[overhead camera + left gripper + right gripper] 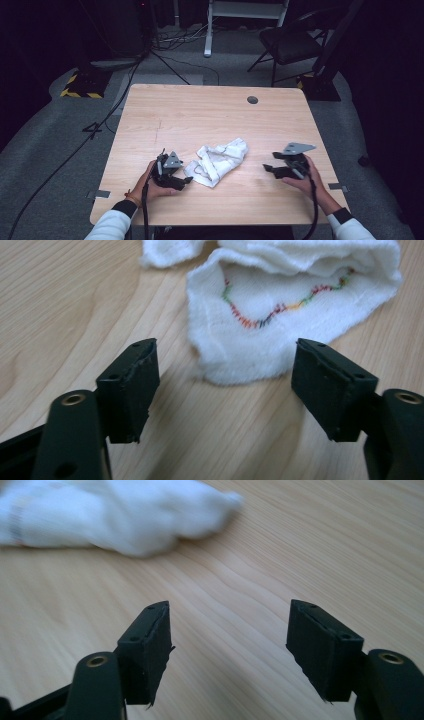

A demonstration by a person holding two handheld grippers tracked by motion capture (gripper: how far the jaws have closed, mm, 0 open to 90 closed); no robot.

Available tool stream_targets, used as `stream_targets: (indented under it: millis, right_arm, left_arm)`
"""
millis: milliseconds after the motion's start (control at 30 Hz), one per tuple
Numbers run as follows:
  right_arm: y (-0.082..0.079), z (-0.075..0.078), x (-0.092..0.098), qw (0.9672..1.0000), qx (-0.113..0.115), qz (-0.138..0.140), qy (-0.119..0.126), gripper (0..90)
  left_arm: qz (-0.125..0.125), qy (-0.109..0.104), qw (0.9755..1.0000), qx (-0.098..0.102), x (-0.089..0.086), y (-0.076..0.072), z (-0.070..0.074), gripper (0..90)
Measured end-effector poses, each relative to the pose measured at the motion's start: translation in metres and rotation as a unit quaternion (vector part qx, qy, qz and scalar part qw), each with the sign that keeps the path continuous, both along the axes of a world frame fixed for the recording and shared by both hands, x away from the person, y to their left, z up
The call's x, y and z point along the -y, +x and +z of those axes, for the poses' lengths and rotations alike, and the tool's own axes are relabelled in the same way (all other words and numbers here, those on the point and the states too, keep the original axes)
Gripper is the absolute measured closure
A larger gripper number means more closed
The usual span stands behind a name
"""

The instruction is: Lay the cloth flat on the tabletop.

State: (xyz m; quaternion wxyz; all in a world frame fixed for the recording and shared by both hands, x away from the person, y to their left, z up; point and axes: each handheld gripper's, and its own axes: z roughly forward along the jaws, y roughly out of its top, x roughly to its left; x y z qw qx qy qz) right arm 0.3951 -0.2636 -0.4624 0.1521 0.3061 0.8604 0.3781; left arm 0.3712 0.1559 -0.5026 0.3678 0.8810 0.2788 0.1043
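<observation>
the left hand-held gripper [186, 181] rests low on the wooden surface [210, 112], jaws spread with nothing between them, aimed toward 2 o'clock at the white cloth [218, 161]. in the left gripper view the cloth [280, 315] lies just beyond the jaw tips, not touching them, a wavy line of coloured stitching [280, 305] across its near fold. the crumpled cloth lies near the middle of the surface's front half, its long axis running from 7 o'clock to 1 o'clock. the right hand-held gripper [267, 169], well apart from the cloth, points toward 9 o'clock at it, jaws likewise released and empty.
</observation>
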Motion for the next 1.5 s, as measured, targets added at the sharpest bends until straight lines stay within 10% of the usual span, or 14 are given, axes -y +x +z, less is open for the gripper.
stream_targets:
  millis: [200, 467, 900, 1500]
  right_arm:
    - [-0.002, -0.002, -0.08, 0.996, 0.011, 0.087, -0.021, 37.6]
    - [0.003, -0.009, -0.122, 0.9939, 0.023, 0.106, -0.016, 38.4]
    - [0.004, -0.017, -0.108, 0.9925, 0.026, 0.106, -0.056, 72.3]
    - [-0.004, -0.004, -0.081, 0.9943, 0.036, 0.078, -0.062, 53.2]
  left_arm:
    - [-0.023, -0.003, 0.9997, 0.001, 0.018, 0.001, 0.001, 37.7]
    - [-0.06, -0.002, 0.9982, 0.0, 0.041, -0.003, 0.003, 58.0]
    - [-0.104, 0.011, 0.9945, -0.003, 0.053, -0.012, 0.006, 63.1]
    - [-0.056, 0.006, 0.9984, 0.001, 0.038, -0.006, 0.016, 45.8]
